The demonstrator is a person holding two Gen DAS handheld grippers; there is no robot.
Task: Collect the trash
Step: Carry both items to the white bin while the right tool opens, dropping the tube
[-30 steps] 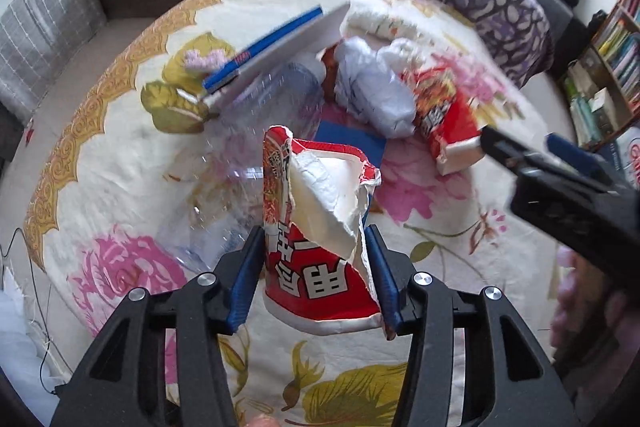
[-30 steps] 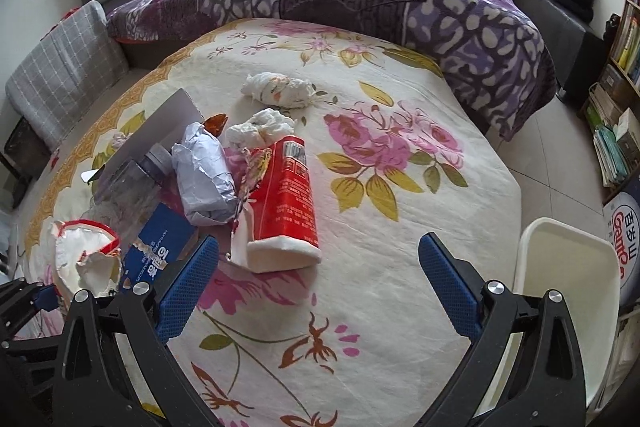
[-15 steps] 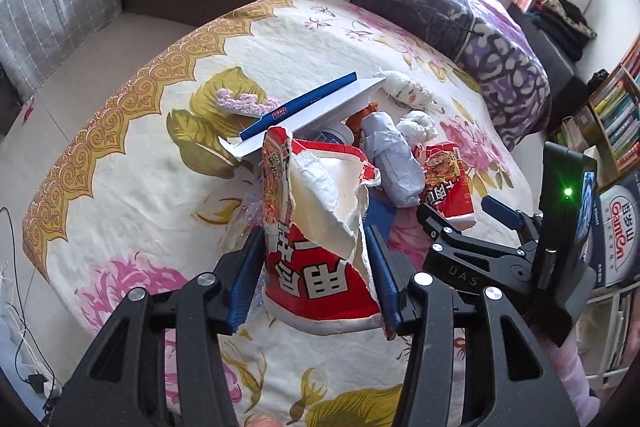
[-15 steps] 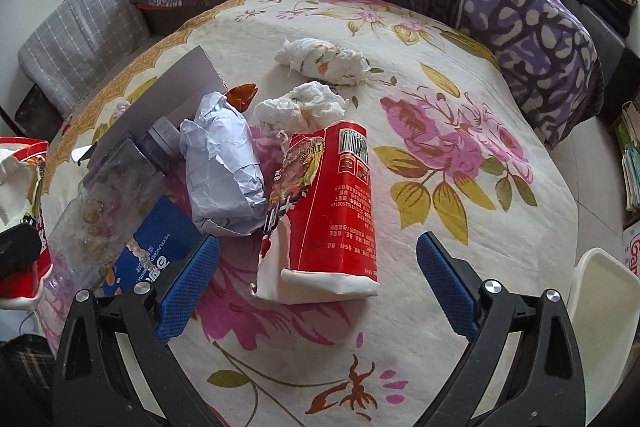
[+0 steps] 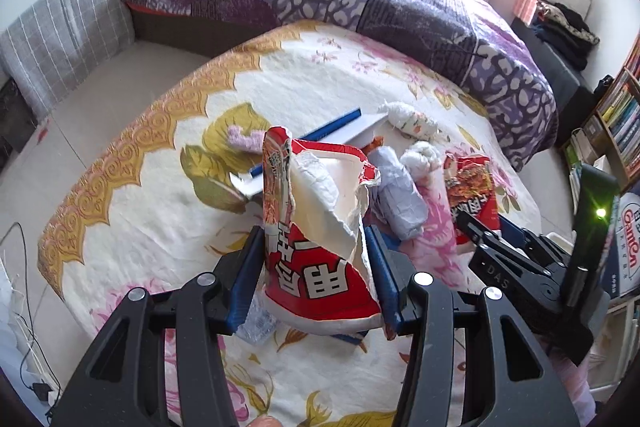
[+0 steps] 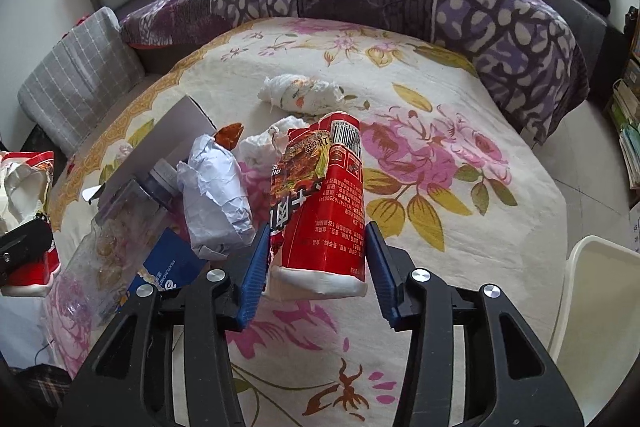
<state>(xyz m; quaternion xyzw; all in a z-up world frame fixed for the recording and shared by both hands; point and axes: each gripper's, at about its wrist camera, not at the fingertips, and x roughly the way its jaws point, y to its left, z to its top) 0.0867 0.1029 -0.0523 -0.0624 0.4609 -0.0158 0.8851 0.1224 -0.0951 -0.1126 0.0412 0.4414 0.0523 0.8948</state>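
Left catch: my left gripper point(image 5: 316, 279) pinches a torn red noodle cup point(image 5: 316, 227), both blue pads against its sides, lifted above the floral cloth.
Right target: a crushed red noodle cup point(image 6: 320, 215) lies on the table point(image 6: 460, 327) between my right gripper point(image 6: 318, 267) pads; the jaws are closing on it and the left pad looks to touch its side.
Beside it: crumpled grey-white paper point(image 6: 216, 203) just left, a white tissue wad point(image 6: 264, 147) behind.
Further left: clear plastic bottle point(image 6: 116, 223), blue carton point(image 6: 168, 267), white flat box point(image 6: 168, 147).
Toward the far edge: a printed tissue ball point(image 6: 300, 93).
Near right corner: white bin point(image 6: 596, 307) beside the table.
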